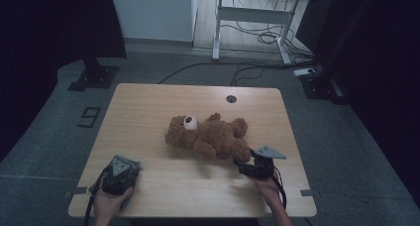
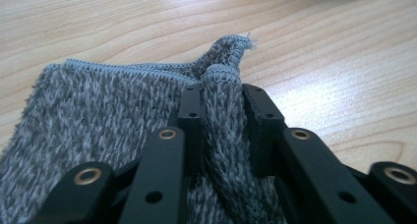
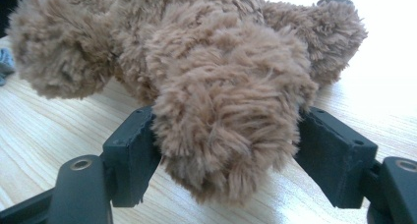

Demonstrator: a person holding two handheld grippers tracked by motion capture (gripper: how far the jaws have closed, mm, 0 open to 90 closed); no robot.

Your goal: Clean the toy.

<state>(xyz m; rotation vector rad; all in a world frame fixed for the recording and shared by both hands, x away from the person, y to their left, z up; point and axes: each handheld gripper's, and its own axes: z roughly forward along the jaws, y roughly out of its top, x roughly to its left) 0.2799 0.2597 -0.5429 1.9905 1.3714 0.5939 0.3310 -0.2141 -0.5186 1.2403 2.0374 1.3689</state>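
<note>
Left tool has pinched a fold of the grey cloth, which lies on the counter near the teddy bear's head side. Right tool clamps the bear's leg. Both grips look set (the cloth one barely), so next probably calls for carrying cloth to bear. Much of the cloth is hidden under the left hand.
</note>
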